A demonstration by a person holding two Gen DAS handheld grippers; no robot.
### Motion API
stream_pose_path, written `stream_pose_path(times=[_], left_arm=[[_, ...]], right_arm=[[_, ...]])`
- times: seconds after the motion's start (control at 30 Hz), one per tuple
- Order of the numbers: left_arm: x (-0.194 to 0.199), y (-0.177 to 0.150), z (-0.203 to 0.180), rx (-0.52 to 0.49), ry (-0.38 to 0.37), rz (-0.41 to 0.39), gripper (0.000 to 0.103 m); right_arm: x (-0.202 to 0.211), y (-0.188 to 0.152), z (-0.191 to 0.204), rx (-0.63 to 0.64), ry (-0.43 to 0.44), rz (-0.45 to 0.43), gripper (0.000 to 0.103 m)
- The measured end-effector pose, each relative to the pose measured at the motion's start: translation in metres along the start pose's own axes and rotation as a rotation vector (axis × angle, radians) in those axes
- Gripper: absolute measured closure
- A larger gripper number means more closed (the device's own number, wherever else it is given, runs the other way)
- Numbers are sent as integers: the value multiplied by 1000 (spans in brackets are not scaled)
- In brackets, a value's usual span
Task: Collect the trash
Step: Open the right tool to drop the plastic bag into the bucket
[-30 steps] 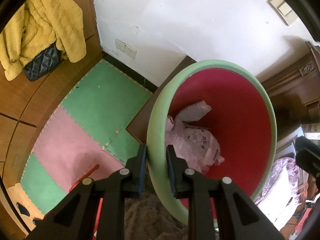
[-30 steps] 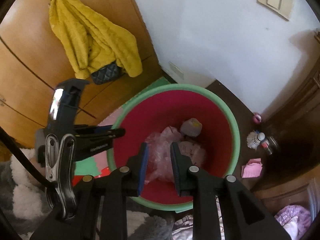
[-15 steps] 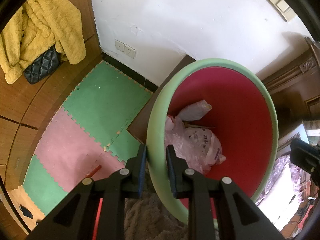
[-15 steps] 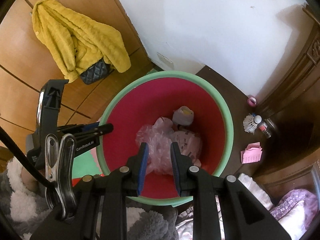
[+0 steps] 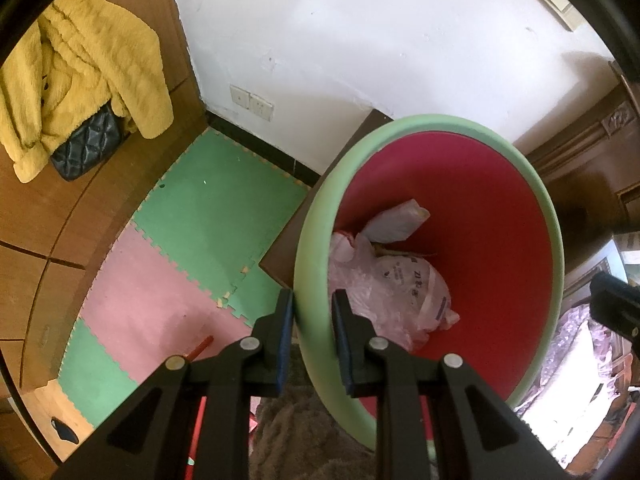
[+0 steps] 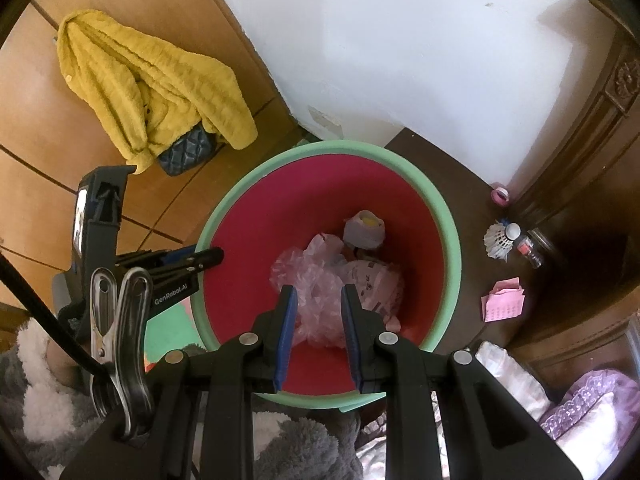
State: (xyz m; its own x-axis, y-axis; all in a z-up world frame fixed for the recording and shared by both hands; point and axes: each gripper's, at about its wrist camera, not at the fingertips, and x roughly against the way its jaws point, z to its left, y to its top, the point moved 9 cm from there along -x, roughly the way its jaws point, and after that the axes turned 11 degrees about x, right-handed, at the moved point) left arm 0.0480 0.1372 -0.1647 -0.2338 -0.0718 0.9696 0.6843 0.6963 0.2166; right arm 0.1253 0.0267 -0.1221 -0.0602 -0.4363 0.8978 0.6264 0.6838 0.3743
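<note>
A round bin with a green rim (image 5: 316, 208) and red inside stands tilted in the left wrist view. My left gripper (image 5: 312, 300) is shut on its near rim, one finger outside and one inside. In the bin lie a crumpled pink plastic bag (image 5: 392, 288) and a white wrapper (image 5: 396, 220). The right wrist view looks down into the bin (image 6: 448, 240). There my right gripper (image 6: 318, 294) hovers over the pink bag (image 6: 316, 280), narrowly open and holding nothing. The left gripper (image 6: 208, 258) shows on the rim's left side.
A yellow coat (image 6: 152, 88) and a black quilted bag (image 6: 186, 154) hang on wooden doors. Green and pink foam mats (image 5: 180, 240) cover the floor. A shuttlecock (image 6: 498, 240), pink paper (image 6: 504, 304), a tape roll (image 6: 500, 194) and a small bottle (image 6: 532, 254) lie on the dark floor to the right.
The right wrist view has rolled and shifted, so the bin sits more central and the litter on the floor at the right has come into sight. The left gripper keeps its hold.
</note>
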Motion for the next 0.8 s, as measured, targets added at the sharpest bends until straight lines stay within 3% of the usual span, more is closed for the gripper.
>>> stream_pose_path(times=[0.33, 0.5, 0.8], left_arm=[[0, 4, -5, -25, 12, -18, 84], [-1, 3, -4, -33, 21, -22, 84], [-2, 6, -3, -27, 24, -15, 85]], right_arm=[[5, -2, -6, -17, -24, 4, 79], [3, -7, -13, -60, 4, 14, 76], [18, -7, -27, -72, -53, -44, 74]])
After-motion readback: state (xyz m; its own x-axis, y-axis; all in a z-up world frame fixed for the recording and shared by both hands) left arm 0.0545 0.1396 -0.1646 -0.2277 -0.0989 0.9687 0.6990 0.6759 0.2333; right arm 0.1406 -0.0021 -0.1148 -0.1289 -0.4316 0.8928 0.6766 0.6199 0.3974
